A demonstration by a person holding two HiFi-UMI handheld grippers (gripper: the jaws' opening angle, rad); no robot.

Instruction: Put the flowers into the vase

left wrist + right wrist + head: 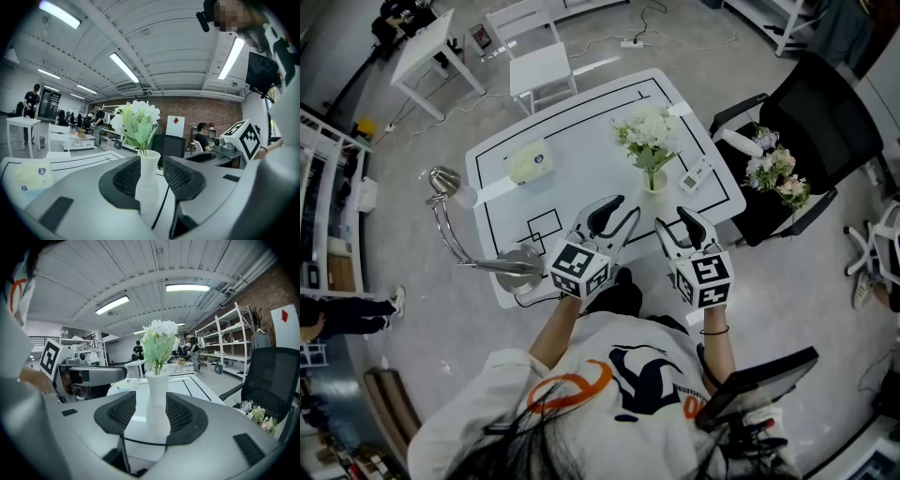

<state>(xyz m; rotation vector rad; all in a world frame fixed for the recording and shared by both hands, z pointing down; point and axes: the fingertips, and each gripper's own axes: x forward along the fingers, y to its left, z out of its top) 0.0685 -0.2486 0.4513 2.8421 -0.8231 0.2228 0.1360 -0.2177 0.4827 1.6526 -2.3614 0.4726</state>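
overhead, vase (pixel 654 182) mostly hidden under flowers (pixel 649 132), left hand-held gripper (pixel 625 208), right hand-held gripper (pixel 673 218) both released

white flowers (pixel 649 131) upright in white vase (pixel 654 181)

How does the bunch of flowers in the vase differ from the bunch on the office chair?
The white bunch stands upright in the vase on the table; the chair bunch lies loose on the black seat. The white bunch is all white blooms over green leaves; the chair bunch mixes pink, lilac and white. Both are small bunches of pale blooms.
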